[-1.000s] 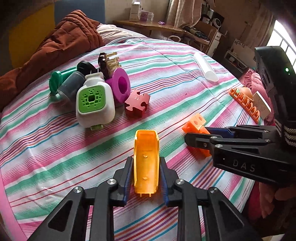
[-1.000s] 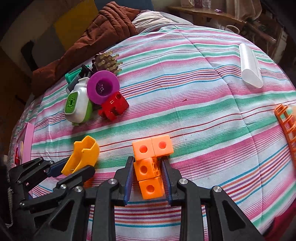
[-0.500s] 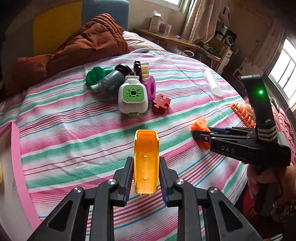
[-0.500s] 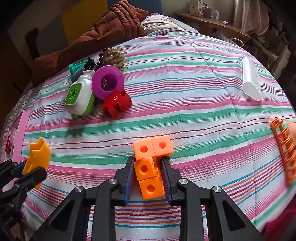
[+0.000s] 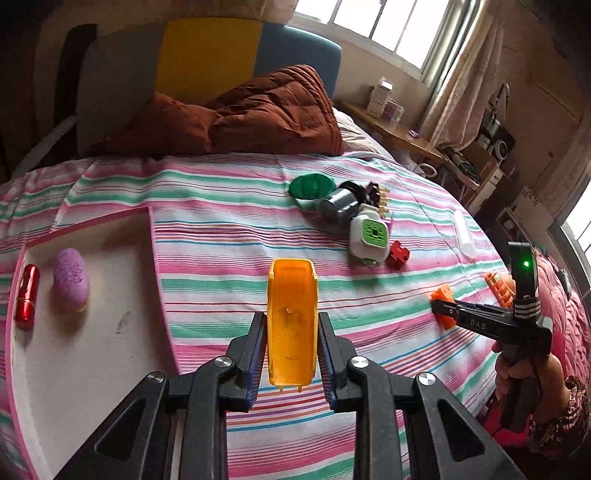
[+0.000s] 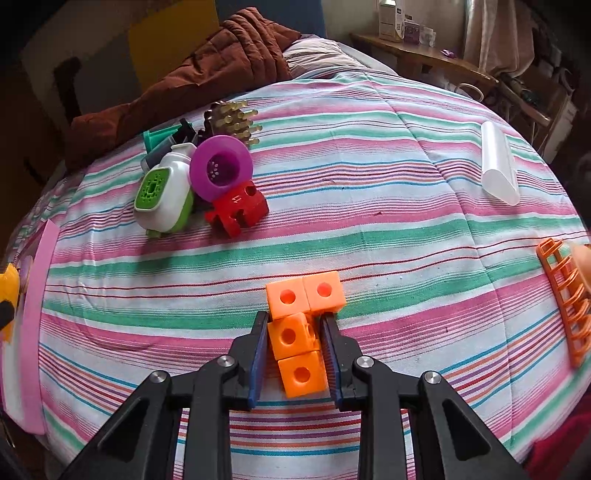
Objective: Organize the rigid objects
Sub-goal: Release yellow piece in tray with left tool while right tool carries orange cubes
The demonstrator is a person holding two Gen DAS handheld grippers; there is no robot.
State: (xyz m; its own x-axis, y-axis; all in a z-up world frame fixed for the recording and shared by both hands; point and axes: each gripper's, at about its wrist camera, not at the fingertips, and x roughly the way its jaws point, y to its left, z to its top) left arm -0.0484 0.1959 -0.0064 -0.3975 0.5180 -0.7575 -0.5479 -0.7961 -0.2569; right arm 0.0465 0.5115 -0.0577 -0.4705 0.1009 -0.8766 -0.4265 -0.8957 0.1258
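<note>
Left gripper (image 5: 291,347) carried yellow scoop (image 5: 291,325) toward pink-rimmed tray (image 5: 155,280).

A: Background only, go. Bed?
B: Striped bedspread (image 6: 369,236), pink, green and white. Rust-brown quilt (image 5: 258,110) bunched at the head end.
A: Behind that?
B: Headboard (image 5: 207,55) in grey, yellow and blue panels. Windows (image 5: 388,26) above, pale curtain (image 5: 461,74) beside them.
A: Right side?
B: Wooden desk (image 5: 399,129) along the wall with small white boxes (image 5: 380,96). Cluttered shelves (image 5: 491,155) past it, too small to tell.
</note>
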